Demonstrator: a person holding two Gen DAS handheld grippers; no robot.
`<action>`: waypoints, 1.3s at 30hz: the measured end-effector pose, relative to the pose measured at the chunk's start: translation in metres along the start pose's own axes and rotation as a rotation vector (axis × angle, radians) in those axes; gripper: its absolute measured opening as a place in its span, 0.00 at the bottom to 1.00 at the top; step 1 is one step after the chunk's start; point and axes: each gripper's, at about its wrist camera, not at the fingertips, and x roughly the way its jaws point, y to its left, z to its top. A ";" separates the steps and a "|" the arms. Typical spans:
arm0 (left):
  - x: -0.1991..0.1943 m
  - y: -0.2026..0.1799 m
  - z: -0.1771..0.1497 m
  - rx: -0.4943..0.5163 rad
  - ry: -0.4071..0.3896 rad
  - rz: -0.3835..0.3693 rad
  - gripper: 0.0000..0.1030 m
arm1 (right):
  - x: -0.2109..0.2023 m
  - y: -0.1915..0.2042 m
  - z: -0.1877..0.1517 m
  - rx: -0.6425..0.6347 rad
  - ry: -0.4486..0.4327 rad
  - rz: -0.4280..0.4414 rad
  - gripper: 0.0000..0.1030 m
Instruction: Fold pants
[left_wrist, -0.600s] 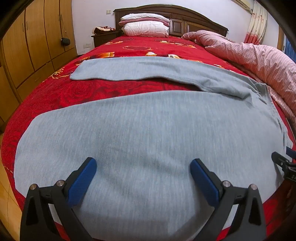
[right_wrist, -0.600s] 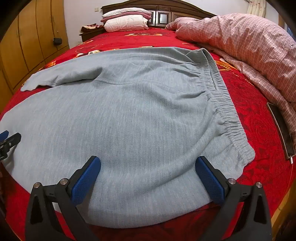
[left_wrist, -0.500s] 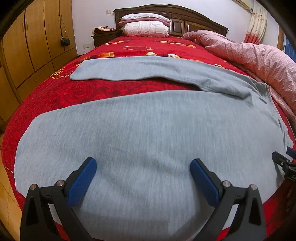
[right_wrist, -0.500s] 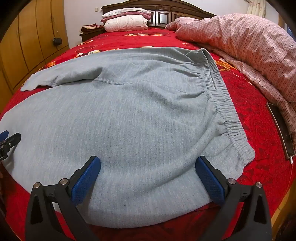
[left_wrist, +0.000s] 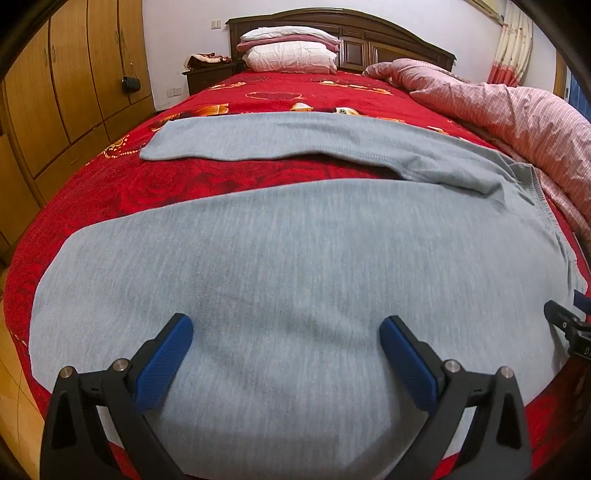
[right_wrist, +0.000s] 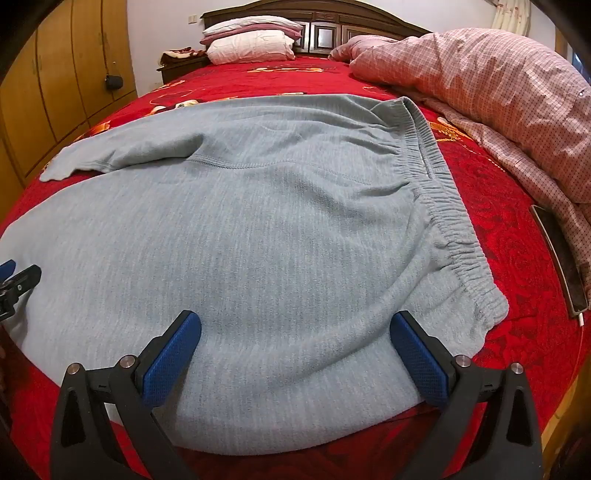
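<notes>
Red bed (left_wrist: 110, 192) | grey pants (left_wrist: 295, 258) | waistband (right_wrist: 450, 221), phone (right_wrist: 557, 254): right view only

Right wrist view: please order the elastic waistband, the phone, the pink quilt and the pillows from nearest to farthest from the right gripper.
From the right gripper, which is open over the grey pants:
1. Waistband, just ahead on the right.
2. Phone, further right, on the red bedcover.
3. Quilt, heaped on the bed's right side.
4. Pillows, at the headboard, ahead left.
</notes>
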 end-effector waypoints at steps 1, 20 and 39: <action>0.000 0.000 0.000 0.000 0.000 0.000 1.00 | 0.000 0.000 0.000 0.000 0.000 0.000 1.00; 0.000 -0.001 0.000 0.001 0.000 0.001 1.00 | 0.000 0.001 0.000 -0.001 -0.001 -0.002 1.00; 0.003 -0.002 0.000 0.000 0.000 0.001 1.00 | 0.000 0.001 -0.001 0.002 0.006 -0.001 1.00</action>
